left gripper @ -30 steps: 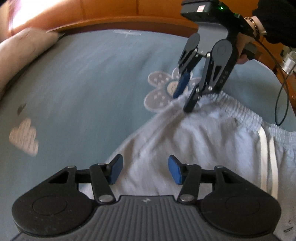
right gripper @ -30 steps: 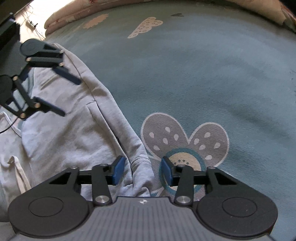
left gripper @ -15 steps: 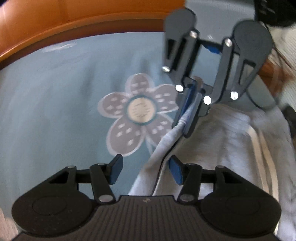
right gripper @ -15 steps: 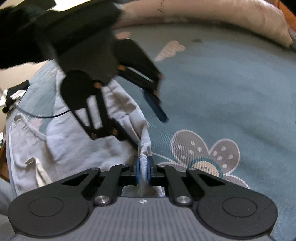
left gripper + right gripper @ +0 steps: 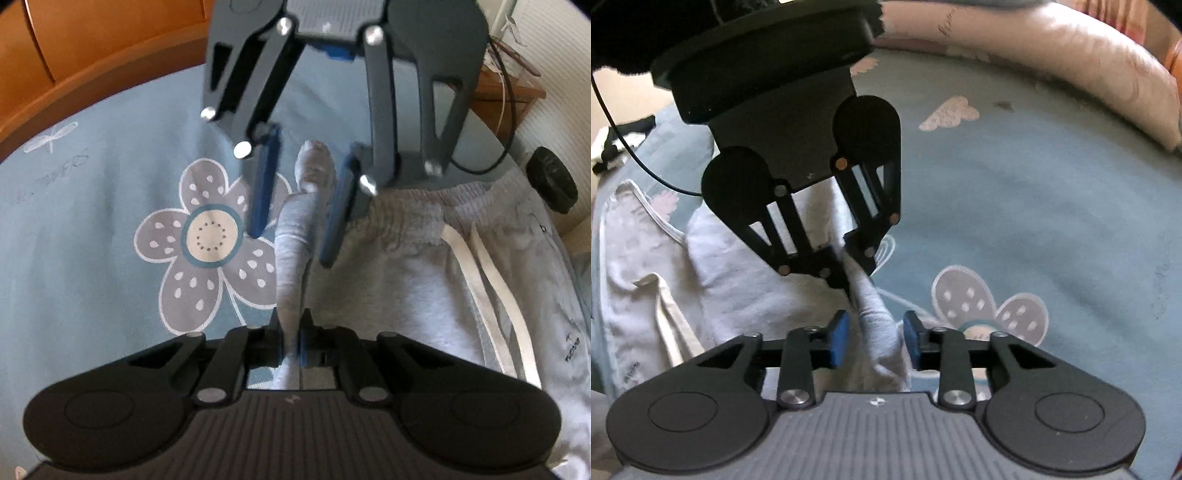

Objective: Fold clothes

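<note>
Sweatpants point(image 5: 406, 295) ridge pinched by left gripper point(image 5: 291, 343); right gripper point(image 5: 873, 339) fingers just opened, straddling it.

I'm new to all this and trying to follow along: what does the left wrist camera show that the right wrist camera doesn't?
Only the left wrist view shows the wooden headboard, the sweatpants' waistband and both white drawstrings.

Only the right wrist view shows the pink pillow and a cloud print.

Both show the grey sweatpants, the left gripper shut on a bunched ridge of them, the right gripper, jaws just opened around it, and the flower print.
</note>
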Demonstrator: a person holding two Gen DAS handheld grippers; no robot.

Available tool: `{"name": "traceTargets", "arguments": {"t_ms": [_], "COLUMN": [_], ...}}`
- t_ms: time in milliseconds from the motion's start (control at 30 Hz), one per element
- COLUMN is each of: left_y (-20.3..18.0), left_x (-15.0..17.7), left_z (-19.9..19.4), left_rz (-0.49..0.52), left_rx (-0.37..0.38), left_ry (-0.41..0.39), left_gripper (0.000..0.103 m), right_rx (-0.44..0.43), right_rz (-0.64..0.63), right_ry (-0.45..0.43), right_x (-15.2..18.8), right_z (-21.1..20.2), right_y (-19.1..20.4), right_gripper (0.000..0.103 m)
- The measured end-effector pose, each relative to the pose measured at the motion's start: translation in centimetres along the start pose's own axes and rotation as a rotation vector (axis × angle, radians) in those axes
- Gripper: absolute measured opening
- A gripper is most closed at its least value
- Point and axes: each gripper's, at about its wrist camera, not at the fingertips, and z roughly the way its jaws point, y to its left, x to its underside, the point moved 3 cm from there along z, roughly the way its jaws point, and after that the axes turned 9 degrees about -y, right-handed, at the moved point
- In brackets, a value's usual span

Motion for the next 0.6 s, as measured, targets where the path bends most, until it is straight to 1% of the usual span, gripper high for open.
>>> {"name": "traceTargets", "arguments": {"t_ms": [67,100,167,200,233,267,300,367,433,600], "left_y": [-0.1,0.2,0.1,-0.1,-0.2,-0.4,-0.5,-0.2,0.0,1.3], "left_x": [-0.2,-0.5,-0.7,-0.6,-0.6,-0.5,-0.4,-0.1,0.9,4.3], "left_z": [-0.1,0.0,-0.2,-0.4,-0.6,-0.9,-1.1,-2.0,-2.7,-3.0], "left_rz": [0.002,0.008,0.017,0.023,0.029,0.034,0.040,0.045,0.027,-0.005], "left_rx": [-0.010,-0.013,-0.015,-0.021,-0.027,-0.034,-0.041,-0.053,-0.036,-0.003], "left_ry": [-0.003,-0.008,-0.013,-0.016,-0.018,-0.021,-0.023,-0.022,-0.010,0.118], "left_gripper": [0.005,0.005,0.006,0.006,0.011,0.012,0.013,0.024,0.024,0.024], "right_rx": [-0.021,-0.022,-0.034,-0.030,-0.036,-0.042,-0.045,-0.050,-0.049,-0.038], "right_rz": [-0.044,-0.074,-0.101,-0.112,-0.111,-0.110,-0.107,-0.101,-0.103,-0.103], "right_ry": [0.033,0.043,0.095,0.124,0.140,0.156,0.148,0.129,0.119,0.100], "right_x": [0.0,0.1,0.4,0.7,0.8,1.0,0.9,0.7,0.6,0.2], "right_z": [1.1,1.8,3.5,4.2,4.6,4.9,4.6,4.2,3.7,2.8], "right_y": [0.5,0.9,1.2,1.2,1.2,1.1,1.3,1.6,1.7,1.6], "right_gripper": [0.056,0.056,0.056,0.048,0.034,0.008,0.009,0.009,0.009,0.009]}}
